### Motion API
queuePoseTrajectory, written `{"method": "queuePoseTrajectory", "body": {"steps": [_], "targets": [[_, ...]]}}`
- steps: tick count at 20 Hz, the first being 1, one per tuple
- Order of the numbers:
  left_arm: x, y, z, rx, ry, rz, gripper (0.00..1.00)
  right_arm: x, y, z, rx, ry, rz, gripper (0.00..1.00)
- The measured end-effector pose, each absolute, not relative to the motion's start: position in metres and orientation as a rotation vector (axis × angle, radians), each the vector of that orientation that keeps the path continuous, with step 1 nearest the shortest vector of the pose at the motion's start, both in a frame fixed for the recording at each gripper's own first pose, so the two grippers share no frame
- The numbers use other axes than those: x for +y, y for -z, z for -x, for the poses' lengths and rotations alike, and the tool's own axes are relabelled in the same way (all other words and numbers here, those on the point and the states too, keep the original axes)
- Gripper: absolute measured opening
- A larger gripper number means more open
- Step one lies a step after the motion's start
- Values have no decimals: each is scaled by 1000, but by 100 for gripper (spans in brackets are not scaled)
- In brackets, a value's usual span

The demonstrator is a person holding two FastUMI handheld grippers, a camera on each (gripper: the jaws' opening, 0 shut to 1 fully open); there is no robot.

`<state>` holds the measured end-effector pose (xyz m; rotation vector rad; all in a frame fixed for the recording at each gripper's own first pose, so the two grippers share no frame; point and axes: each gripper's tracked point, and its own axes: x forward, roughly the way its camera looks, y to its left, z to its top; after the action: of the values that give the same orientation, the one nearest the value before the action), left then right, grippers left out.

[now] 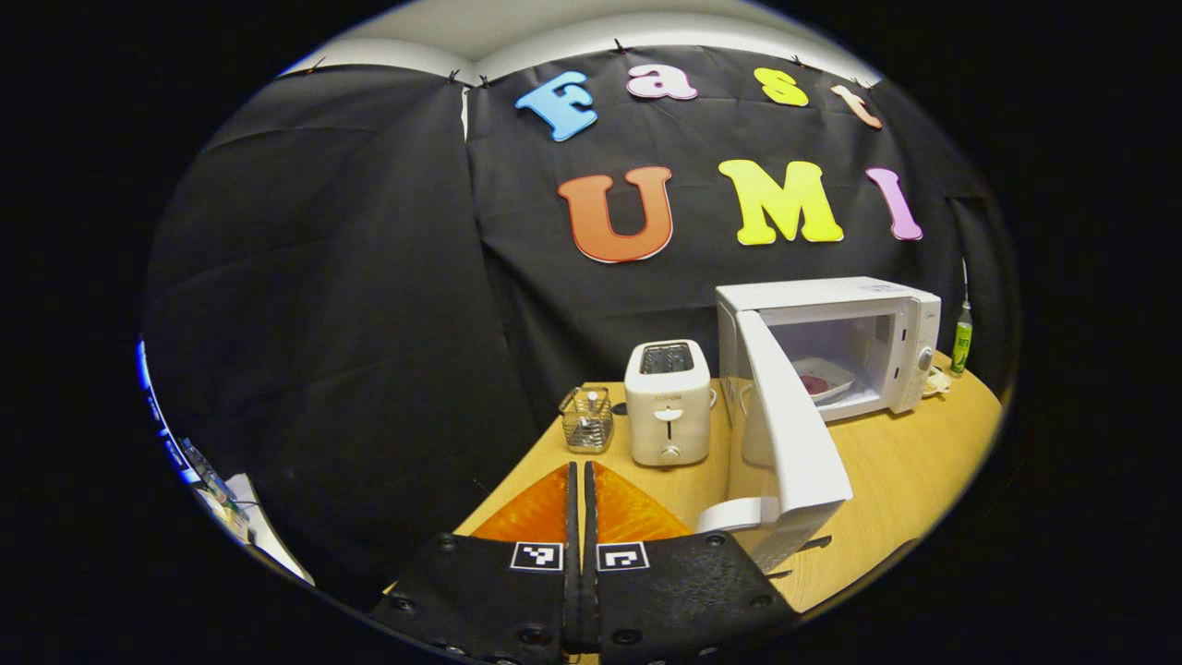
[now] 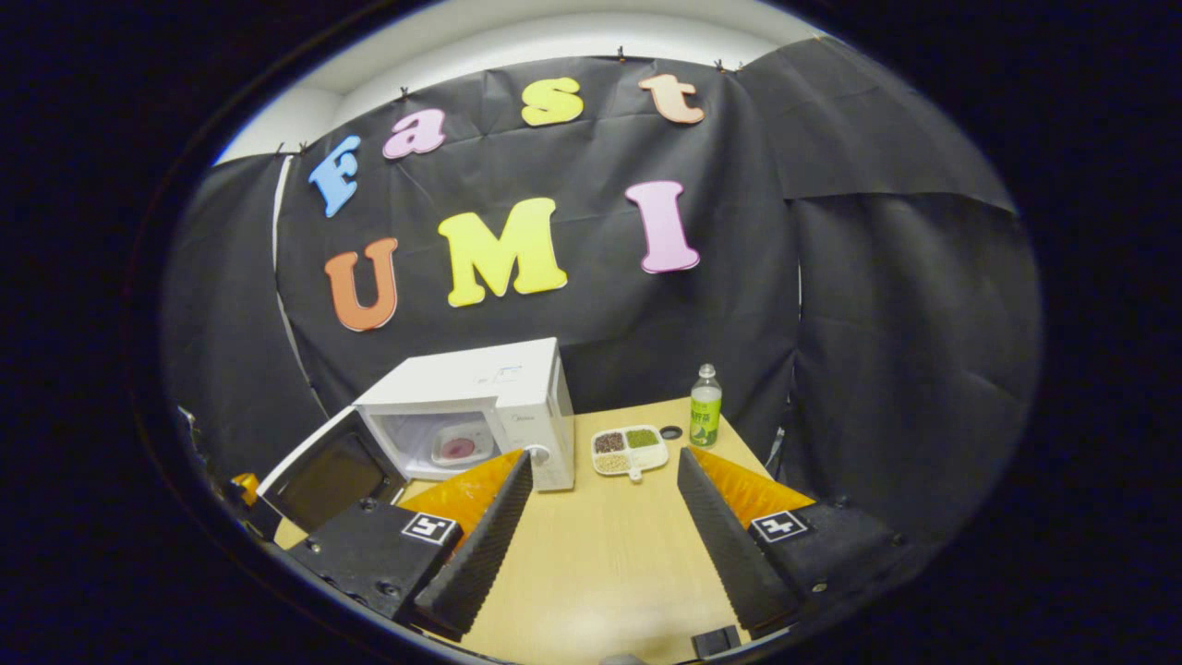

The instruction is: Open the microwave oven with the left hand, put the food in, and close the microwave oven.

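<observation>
Microwave (image 1: 831, 342) door (image 1: 794, 434) is standing open, plate (image 2: 459, 445) inside. Left gripper (image 1: 582, 517) fingers are pressed together, empty; right gripper (image 2: 600, 517) spread wide, empty. Door is judged light, stiff, hinged; its free edge should be pushed.

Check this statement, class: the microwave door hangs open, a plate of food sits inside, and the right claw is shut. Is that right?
Wrong in one respect. The right claw is open: the right gripper view shows its fingers spread wide apart above the table. The rest holds: the microwave door hangs open, and the plate of food sits inside.
</observation>
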<state>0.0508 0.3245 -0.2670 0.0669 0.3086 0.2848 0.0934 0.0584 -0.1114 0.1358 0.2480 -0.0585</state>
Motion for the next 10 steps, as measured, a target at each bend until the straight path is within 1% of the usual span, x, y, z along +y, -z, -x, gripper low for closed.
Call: {"method": "queuePoseTrajectory", "body": {"steps": [5, 6, 7, 8, 9, 10], "targets": [[304, 291, -51, 315, -247, 4, 0, 54, 88, -89, 225, 66, -135, 100], [297, 293, -52, 313, -234, 6, 0, 54, 84, -88, 220, 64, -138, 92], [296, 294, -54, 308, -242, -7, 0, 54, 83, -88, 220, 61, -140, 100], [292, 295, -52, 309, -239, -12, 0, 55, 82, -88, 221, 52, -139, 100], [286, 294, -50, 306, -233, -1, 0, 56, 82, -88, 227, 46, -135, 92], [279, 292, -49, 297, -224, 10, 0, 55, 82, -88, 233, 38, -132, 100]]}}
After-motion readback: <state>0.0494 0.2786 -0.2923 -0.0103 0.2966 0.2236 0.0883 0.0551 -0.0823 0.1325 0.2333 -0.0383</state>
